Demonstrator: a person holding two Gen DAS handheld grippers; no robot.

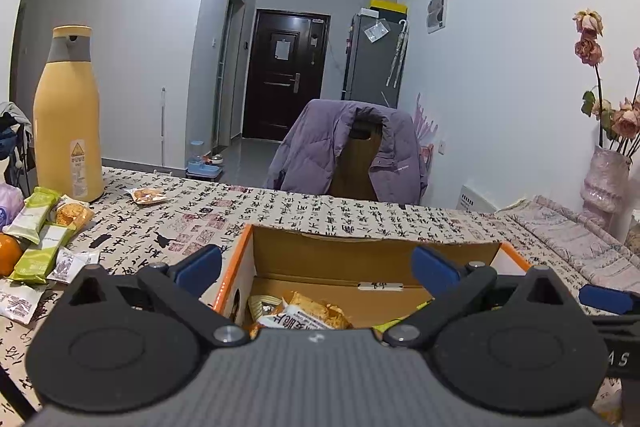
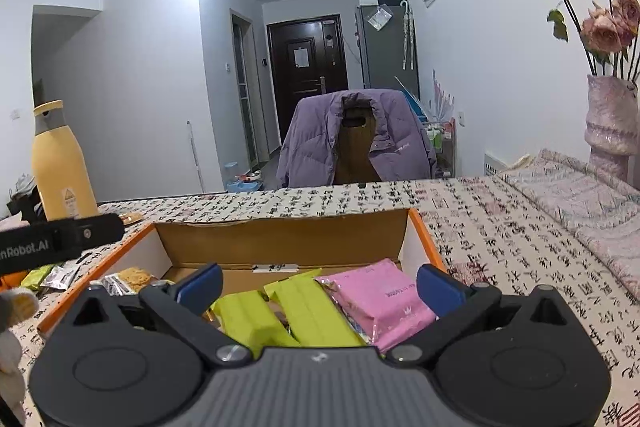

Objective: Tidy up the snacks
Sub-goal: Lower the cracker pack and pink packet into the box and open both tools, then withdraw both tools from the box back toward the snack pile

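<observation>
An open cardboard box with an orange rim (image 1: pixel 234 267) sits on the patterned table; it also shows in the right wrist view (image 2: pixel 424 231). My left gripper (image 1: pixel 316 269) is open and empty above the box's left part, over an orange-and-white snack packet (image 1: pixel 304 315). My right gripper (image 2: pixel 320 287) is open and empty above the box's right part, over two green bars (image 2: pixel 280 311) and a pink packet (image 2: pixel 380 299). Loose green bars (image 1: pixel 38 239), a cracker pack (image 1: pixel 74 215) and a small packet (image 1: pixel 146 195) lie on the table at left.
A tall yellow bottle (image 1: pixel 68 119) stands at the table's back left. An orange (image 1: pixel 8 253) lies at the left edge. A chair with a purple jacket (image 1: pixel 348 151) stands behind the table. A vase of dried roses (image 2: pixel 610 123) stands at the right.
</observation>
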